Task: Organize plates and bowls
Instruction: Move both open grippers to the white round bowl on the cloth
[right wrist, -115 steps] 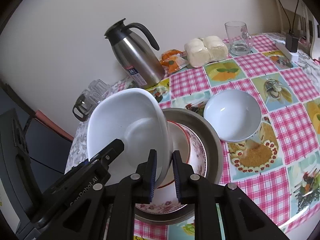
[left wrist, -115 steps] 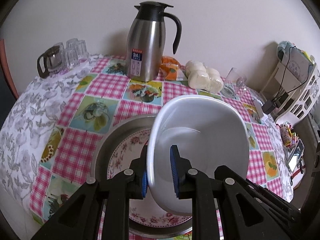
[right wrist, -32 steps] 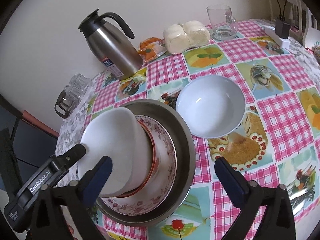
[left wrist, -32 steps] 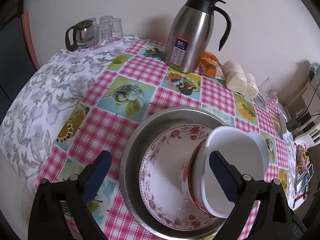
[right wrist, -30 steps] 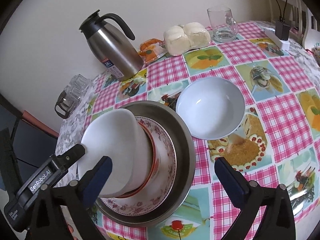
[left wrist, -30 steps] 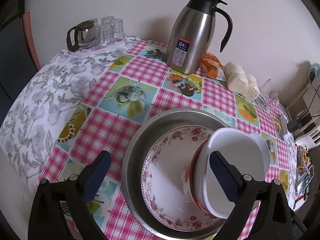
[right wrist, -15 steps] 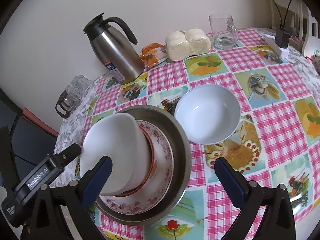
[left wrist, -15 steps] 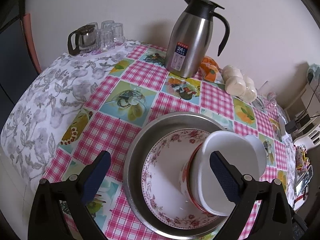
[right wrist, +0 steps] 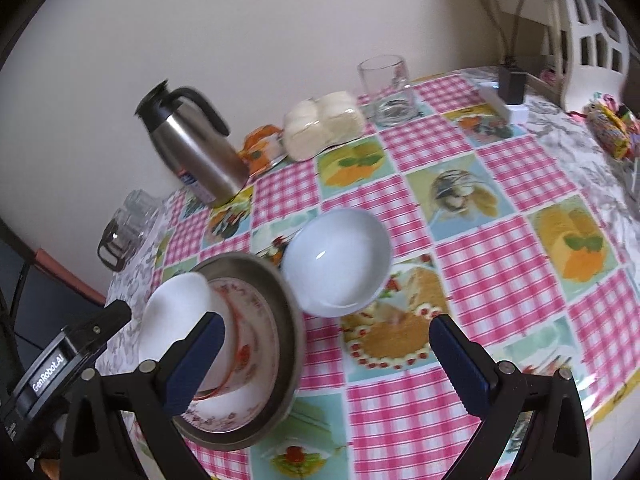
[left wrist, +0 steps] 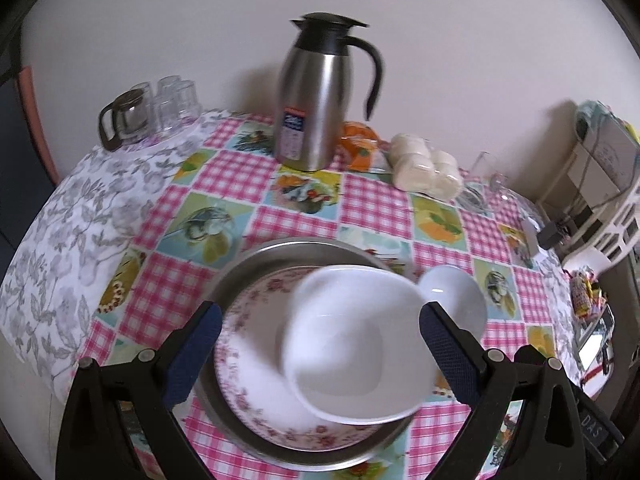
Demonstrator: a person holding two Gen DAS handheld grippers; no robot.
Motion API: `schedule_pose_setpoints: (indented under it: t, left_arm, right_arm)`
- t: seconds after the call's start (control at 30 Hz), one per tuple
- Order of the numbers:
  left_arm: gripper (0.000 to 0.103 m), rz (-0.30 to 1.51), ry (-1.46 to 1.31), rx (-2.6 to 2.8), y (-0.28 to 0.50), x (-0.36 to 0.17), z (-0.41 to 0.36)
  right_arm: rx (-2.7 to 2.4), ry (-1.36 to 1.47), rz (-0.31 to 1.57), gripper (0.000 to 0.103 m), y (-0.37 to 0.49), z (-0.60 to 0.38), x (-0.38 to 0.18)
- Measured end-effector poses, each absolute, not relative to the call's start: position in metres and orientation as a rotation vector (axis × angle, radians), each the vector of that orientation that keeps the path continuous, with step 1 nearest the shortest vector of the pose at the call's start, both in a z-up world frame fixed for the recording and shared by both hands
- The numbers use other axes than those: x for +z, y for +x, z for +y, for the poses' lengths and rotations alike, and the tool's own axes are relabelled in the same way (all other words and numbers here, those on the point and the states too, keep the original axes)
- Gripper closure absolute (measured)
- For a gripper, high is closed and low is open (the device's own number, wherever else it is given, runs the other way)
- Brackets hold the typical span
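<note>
A steel basin (left wrist: 256, 258) (right wrist: 286, 320) sits on the checked tablecloth and holds a rose-patterned plate (left wrist: 250, 360) (right wrist: 260, 344). A white squarish bowl (left wrist: 356, 340) (right wrist: 176, 320) rests tilted in a red-rimmed bowl (right wrist: 236, 368) on that plate. To the basin's right, a round white bowl (left wrist: 456, 300) (right wrist: 338, 258) stands alone on the cloth. My left gripper (left wrist: 318, 356) hangs open above the stack with nothing between its fingers. My right gripper (right wrist: 326, 364) is open too, above the cloth just in front of the round bowl.
At the back stand a steel thermos jug (left wrist: 320, 96) (right wrist: 192, 144), a bag of white buns (left wrist: 424, 166) (right wrist: 324, 124), an orange packet (left wrist: 358, 144), a glass mug (right wrist: 386, 90), and a small glass pot with tumblers (left wrist: 148, 116) (right wrist: 126, 228). A white chair (right wrist: 592, 36) stands at the right.
Both grippers, shut on the white squarish bowl at first, have let go and opened. Since half a second ago both views have swung right, toward the round white bowl.
</note>
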State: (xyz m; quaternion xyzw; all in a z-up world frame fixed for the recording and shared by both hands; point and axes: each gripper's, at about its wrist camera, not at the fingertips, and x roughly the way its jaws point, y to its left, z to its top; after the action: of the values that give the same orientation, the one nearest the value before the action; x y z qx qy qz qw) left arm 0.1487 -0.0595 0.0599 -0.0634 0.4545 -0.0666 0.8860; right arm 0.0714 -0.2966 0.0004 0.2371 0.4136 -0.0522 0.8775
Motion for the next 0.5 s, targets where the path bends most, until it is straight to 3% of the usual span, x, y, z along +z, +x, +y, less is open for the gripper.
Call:
schedule_pose_setpoints:
  t: [0.5]
  left_arm:
    - [0.004,0.915,-0.068,-0.299,0.135,0.065,-0.143]
  right_arm:
    - [-0.247,0.561,0.828,0.000,0.041,-0.373,-0.003]
